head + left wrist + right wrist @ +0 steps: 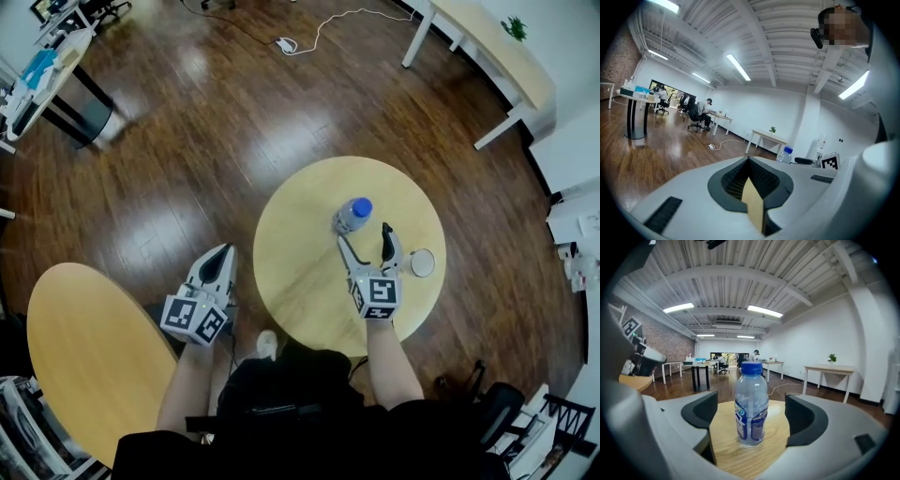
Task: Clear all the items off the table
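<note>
The bottle (pixel 751 404) stood upright on the round bench (pixel 300 281), between the jaws of the right tongs (pixel 363 236), which were spread wide, apparently to take it. The left tongs (pixel 221 253) hung closed and empty beside the bench.

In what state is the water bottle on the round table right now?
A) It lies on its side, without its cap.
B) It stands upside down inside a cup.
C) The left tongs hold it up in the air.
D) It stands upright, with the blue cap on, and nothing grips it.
D: the bottle stands upright on the round table with its blue cap on; the right tongs are open and do not touch it.
</note>
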A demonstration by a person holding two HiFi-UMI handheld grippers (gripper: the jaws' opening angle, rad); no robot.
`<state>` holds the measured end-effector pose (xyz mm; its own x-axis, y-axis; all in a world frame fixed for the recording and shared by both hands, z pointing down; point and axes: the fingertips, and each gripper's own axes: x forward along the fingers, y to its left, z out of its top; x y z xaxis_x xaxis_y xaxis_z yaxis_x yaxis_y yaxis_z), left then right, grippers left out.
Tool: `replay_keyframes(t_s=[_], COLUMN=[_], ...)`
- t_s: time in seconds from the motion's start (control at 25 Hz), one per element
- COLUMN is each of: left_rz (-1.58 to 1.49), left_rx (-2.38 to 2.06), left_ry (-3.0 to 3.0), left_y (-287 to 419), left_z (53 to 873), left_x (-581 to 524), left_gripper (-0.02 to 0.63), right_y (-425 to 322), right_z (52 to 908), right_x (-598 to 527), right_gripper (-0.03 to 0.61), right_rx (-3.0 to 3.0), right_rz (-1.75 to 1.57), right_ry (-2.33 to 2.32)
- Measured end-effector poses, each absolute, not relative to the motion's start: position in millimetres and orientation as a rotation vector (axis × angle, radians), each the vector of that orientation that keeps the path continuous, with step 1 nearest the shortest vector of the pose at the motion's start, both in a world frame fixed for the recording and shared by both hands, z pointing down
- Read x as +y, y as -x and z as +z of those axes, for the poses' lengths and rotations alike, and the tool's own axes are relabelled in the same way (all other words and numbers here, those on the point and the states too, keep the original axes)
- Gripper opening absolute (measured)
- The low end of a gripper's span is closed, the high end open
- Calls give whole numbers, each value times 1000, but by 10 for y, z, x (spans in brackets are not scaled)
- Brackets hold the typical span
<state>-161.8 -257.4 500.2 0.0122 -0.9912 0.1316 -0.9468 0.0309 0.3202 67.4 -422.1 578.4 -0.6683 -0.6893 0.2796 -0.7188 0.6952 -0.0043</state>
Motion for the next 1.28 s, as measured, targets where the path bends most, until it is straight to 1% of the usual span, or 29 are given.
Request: replay_keyframes(t_s=[0.16,0.2,0.28,0.36,0.64,0.72,0.84,1.28], left_rz=[-244,-252,-275,-311,-367,-369,-372,-390], left_rx=[-1984,-1979,-1970,-1955,-1882,-1876,-1885,-1898], left_ry=[-2033,-2051,-2087,-2122,-2224,-2244,-2259,-2250], left_y=[1604,1587,1536,1457,1169,1123,1114,1163], left_z=[4810,4758,4647,4531,4298,4252,4217,4264], left_x=[-2372,-2327,-2262,-2244,-2086,-2030,-1975,-1775], left_gripper=[-8,-8,-8,-8,-9,-8,-8,-8], right_y=[-917,-975,-1121,-1289,-1683,-1727,-1785,-1923], right_z=[5400,5322,5146,4935,4419,4368,4342,4297], right_x=[-3921,-3838,-3688,-3576,-3089,-2967,-2870,-2729], right_gripper=[448,406,354,325,96,92,11,3], right_rx=[-2685,-2686,-2691,-2705,-2787,-2776,-2766,-2780], right_rz=[200,188,157,122,63,15,-2,56], right_ry=[-1241,-1261,-1306,-1351,-1414,-1391,-1389,-1416])
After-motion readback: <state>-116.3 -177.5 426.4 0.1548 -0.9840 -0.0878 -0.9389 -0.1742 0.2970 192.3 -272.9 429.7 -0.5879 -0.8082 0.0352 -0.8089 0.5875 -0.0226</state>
